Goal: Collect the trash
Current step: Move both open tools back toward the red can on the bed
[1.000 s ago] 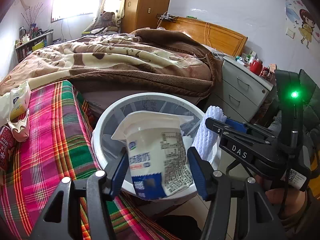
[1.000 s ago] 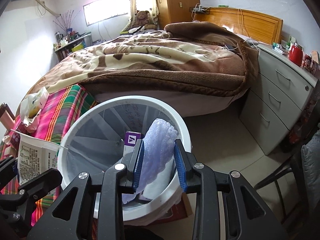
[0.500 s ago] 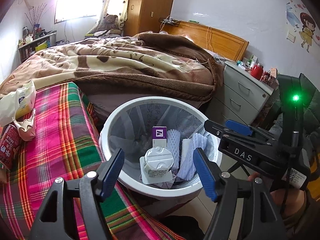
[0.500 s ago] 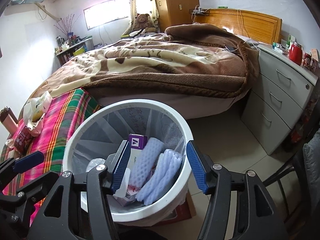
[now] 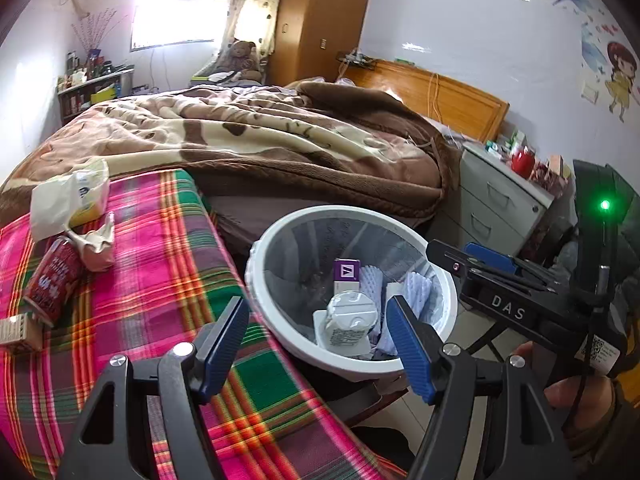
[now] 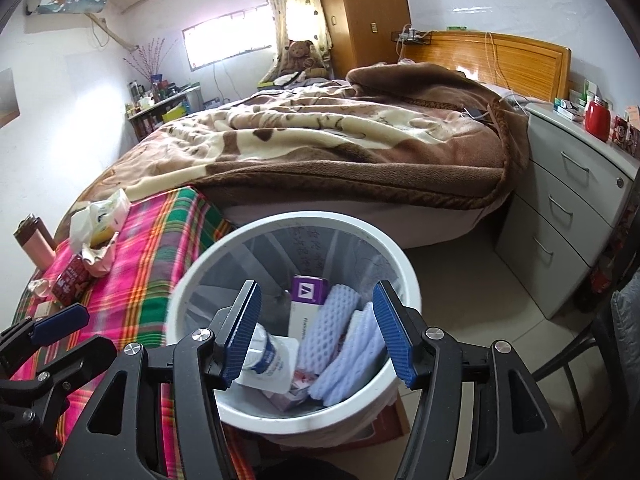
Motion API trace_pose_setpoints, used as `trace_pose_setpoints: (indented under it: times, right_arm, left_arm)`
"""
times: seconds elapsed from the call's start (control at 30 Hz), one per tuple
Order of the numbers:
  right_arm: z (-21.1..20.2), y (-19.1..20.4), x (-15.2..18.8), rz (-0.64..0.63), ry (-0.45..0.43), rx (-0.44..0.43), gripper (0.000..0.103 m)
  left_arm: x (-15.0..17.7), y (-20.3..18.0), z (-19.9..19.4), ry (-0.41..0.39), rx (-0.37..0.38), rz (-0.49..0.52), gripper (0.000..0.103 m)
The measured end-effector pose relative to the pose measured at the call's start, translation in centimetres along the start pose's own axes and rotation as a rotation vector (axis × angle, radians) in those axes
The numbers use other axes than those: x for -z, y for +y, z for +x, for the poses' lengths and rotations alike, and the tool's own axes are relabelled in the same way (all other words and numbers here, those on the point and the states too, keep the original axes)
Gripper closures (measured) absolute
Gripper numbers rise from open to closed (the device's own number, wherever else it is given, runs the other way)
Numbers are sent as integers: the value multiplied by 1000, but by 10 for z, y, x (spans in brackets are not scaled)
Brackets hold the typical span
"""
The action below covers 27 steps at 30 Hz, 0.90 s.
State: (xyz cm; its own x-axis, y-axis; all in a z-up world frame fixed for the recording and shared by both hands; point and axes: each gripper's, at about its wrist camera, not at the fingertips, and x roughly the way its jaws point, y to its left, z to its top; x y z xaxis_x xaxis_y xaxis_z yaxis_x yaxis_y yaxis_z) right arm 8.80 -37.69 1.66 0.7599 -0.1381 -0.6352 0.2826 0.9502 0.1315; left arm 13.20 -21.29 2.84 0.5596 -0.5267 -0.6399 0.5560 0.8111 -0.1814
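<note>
- Brown-and-cream fleece blanket (image 6: 320, 148) covers the bed across the upper half of both views; wooden headboard (image 6: 492, 54) at 1 o'clock.
- Plaid cloth (image 5: 132, 288), pink/green, covers the surface at 8–9 o'clock in the left wrist view.
- Grey drawer unit (image 6: 568, 208) at 3 o'clock in the right wrist view, red jar (image 6: 598, 118) on top.
- White trash bin (image 6: 200, 280) with a clear liner sits just beside the plaid edge, dead centre under both grippers.
- Left gripper (image 5: 316, 344): jaws wide apart, nothing between the pads, hanging over the near rim of the bin.
- Right gripper (image 6: 316, 332): jaws wide apart, empty, over the bin mouth; a hand (image 5: 576, 392) grips its handle at 4 o'clock in the left wrist view.
- In the bin: yogurt cup (image 5: 348, 326) lying tilted at the near side, two white foam fruit nets (image 6: 332, 328) to its right, purple-topped carton (image 6: 306, 308) upright behind them.
- Still on the cloth at 9 o'clock: white plastic bag (image 5: 70, 200), crumpled wrapper (image 5: 96, 246) touching it, red can (image 5: 52, 276) on its side, small box (image 5: 16, 332) at the frame edge.
</note>
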Motion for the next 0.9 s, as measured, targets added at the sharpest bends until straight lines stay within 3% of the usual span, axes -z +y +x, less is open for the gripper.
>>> trace_pose_setpoints:
  times: [0.53,0.9]
  right_arm:
    - [0,50,7,-43,-13,-91,43]
    - [9,90,9,-95,-5,-155,43]
  left_arm:
    - [9,53,-33,-52,-81,-68,30]
    - [20,110,-50,-59,-169,-146,29]
